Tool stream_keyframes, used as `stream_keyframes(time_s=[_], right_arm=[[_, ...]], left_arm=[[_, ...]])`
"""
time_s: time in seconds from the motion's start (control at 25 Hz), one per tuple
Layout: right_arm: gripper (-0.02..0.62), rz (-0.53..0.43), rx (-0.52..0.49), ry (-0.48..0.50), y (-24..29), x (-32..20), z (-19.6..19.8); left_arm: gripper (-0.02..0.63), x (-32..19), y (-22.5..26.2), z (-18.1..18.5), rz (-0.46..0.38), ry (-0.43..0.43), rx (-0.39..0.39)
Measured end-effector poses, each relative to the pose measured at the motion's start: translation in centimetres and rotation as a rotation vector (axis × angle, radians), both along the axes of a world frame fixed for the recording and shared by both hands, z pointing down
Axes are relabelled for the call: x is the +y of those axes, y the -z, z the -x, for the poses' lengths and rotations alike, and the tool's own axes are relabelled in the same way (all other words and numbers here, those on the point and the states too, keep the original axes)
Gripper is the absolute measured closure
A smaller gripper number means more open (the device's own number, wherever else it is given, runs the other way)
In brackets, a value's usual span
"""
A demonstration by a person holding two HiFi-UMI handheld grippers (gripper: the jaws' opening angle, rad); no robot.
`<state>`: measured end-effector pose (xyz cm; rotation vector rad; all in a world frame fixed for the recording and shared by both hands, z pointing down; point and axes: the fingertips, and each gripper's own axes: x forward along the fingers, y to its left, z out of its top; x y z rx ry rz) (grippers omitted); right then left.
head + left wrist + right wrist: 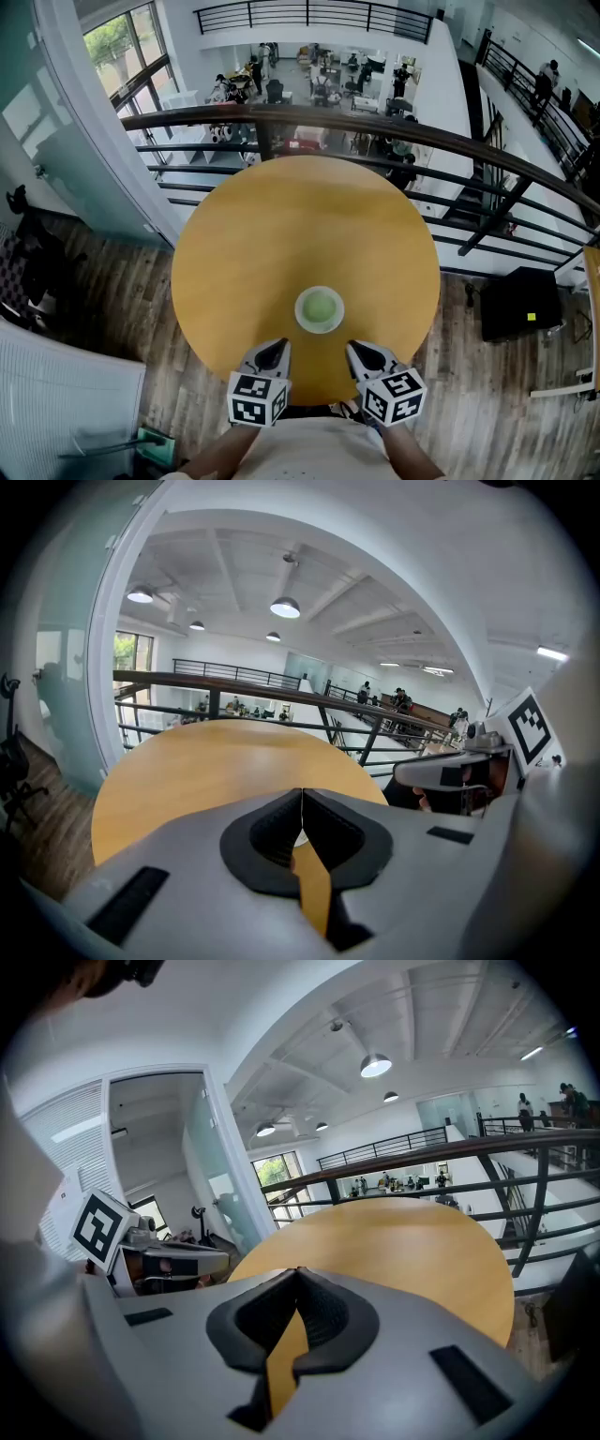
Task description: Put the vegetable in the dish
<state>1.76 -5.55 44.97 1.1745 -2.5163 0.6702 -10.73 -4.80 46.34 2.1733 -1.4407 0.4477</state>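
Note:
A small white dish (320, 310) stands on the round wooden table (281, 234), near its front edge. In the dish lies a pale green vegetable (320, 307). My left gripper (277, 347) hovers just in front of the dish and to its left, jaws pressed together with nothing between them. My right gripper (355, 348) mirrors it on the dish's right, also shut and empty. In the left gripper view the closed jaws (302, 792) point across the tabletop. The right gripper view shows its closed jaws (298, 1270) over the table too.
A dark metal railing (309, 117) curves round the table's far side, with a lower floor of desks and people beyond it. A black box (520, 303) sits on the wooden floor at the right. A glass wall (56, 112) rises at the left.

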Motion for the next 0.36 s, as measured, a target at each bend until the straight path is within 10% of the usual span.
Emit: stream_keyframes(time_s=[0.36], right_arm=[[0.578,0.013,-0.006,0.0,-0.12,0.75,0.01]], left_arm=[[0.583,0.66,-0.02,-0.11,0.003,-0.004,0.0]])
